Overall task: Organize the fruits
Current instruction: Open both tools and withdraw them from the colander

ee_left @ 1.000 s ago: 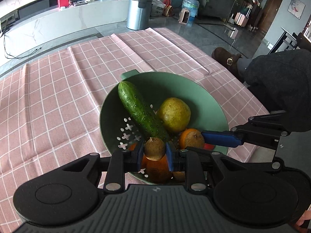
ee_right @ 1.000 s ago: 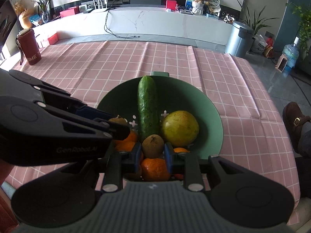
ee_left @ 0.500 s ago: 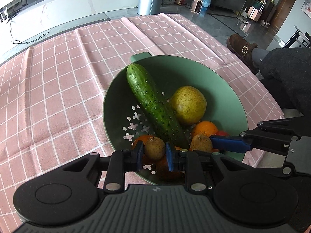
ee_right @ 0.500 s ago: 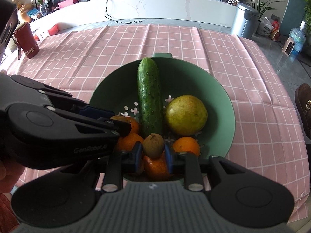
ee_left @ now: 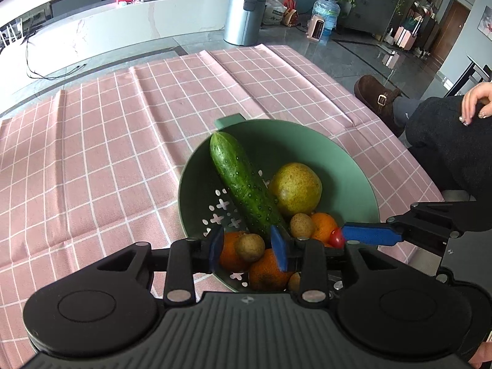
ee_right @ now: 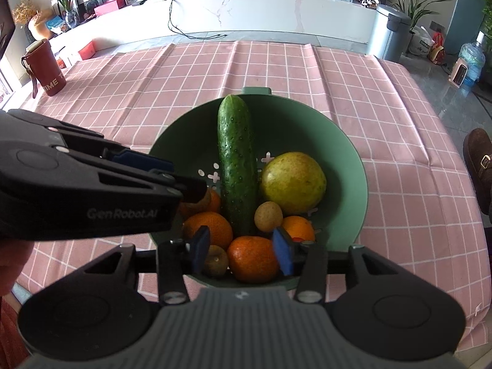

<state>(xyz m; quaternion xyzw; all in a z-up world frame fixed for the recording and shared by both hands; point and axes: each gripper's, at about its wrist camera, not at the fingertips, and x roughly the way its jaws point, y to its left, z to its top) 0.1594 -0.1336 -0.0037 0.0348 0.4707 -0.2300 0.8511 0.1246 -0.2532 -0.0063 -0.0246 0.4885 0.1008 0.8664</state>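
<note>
Left tongs (ee_left: 248, 247): spread wide, holding nothing; small brown kiwi (ee_left: 249, 247) lies loose between the blue pads.
Right tongs (ee_right: 240, 248): parted, empty, above round orange tangerine (ee_right: 252, 258).
Fruit: all inside green perforated plastic colander (ee_right: 353, 166), beside long green cucumber (ee_right: 237, 166).

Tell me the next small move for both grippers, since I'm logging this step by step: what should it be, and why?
Probably lift both grippers up and back from the green bowl. The left gripper and right gripper stand open; a kiwi lies loose between the left fingers and another kiwi rests beside the cucumber. Nothing is gripped, so retreating seems safest.
</note>
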